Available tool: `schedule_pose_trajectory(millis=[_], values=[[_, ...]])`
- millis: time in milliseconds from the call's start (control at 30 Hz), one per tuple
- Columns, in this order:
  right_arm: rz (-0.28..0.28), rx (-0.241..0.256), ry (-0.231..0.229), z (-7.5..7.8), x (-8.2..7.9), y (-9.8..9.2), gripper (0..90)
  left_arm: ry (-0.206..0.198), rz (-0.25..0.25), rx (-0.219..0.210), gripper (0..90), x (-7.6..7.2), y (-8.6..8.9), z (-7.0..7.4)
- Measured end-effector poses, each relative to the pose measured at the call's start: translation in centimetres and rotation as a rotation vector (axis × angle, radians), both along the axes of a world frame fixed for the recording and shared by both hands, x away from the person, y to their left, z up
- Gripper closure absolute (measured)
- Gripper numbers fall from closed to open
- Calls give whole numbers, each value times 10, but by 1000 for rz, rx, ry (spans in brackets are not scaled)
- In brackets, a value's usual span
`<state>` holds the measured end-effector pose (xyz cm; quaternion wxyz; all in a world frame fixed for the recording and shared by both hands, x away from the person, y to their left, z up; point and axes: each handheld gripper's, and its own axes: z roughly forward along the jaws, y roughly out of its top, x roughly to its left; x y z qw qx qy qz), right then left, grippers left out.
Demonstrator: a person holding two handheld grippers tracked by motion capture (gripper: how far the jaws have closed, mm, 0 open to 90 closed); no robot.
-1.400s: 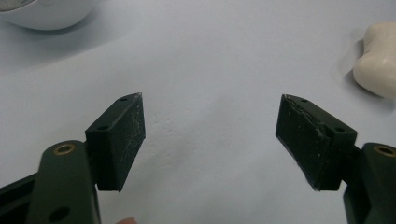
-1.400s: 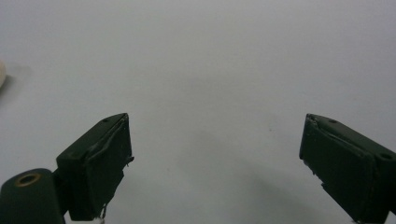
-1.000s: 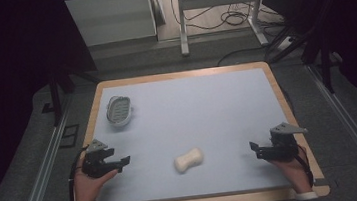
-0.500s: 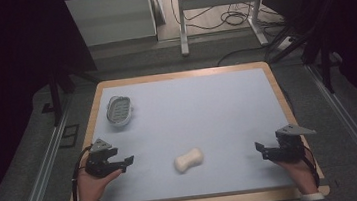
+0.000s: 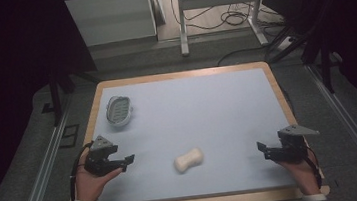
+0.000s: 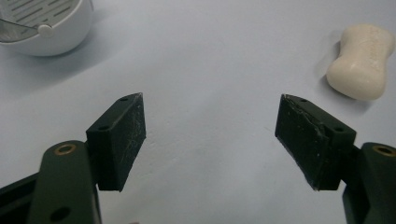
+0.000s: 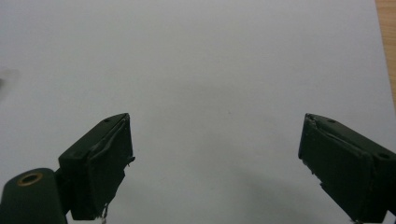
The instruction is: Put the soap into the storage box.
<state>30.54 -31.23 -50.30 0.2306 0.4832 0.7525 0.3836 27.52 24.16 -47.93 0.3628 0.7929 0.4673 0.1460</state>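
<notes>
Table (image 5: 228,110) has a pale blue top with a wooden rim, seen from above. A cream soap bar (image 5: 189,159) lies flat near the near edge, about mid-width, waisted shape, long axis running left-right with a slight tilt. A white soap dish (image 5: 119,111) with a slotted insert sits at the far left of the table, well apart from the soap.

Left gripper (image 5: 128,160) is at the near left, held in the person's left hand (image 5: 92,182), pointing right toward the soap but apart from it, not touching. In the left gripper view its jaws stand wide apart with bare table between them; nothing is held. The soap bar (image 6: 362,60) shows beyond the right-side jaw at upper right, and the soap dish (image 6: 44,25) is cut off at the upper left corner.

Right gripper (image 5: 261,148) is at the near right, held in the right hand (image 5: 302,168), pointing left, well apart from the soap. In the right gripper view the jaws are spread wide over bare blue surface, holding nothing; a strip of the wooden rim (image 7: 386,42) shows at the right edge.

Grey three-cornered plates top both grippers. Beyond the table the floor is dark, with cables and a metal stand (image 5: 217,11) at the far side.
</notes>
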Motion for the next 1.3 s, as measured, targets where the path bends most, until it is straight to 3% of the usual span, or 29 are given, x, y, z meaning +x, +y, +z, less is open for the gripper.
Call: schedule_pose_trajectory(millis=[500, 800, 1067, 1300], values=[[-28, 19, 18, 7, 4, 18, 105, 20, -48, 14, 253, 4, -9, 10], [-6, 18, 30, 0, 5, 24, 106, 33, -125, 62, 253, 9, -39, 14], [-10, 31, 20, 1, 2, 17, 106, 37, -149, 69, 252, 13, -55, 18], [-14, 40, 17, 1, 0, 14, 106, 59, -190, 76, 254, 18, -77, 13]])
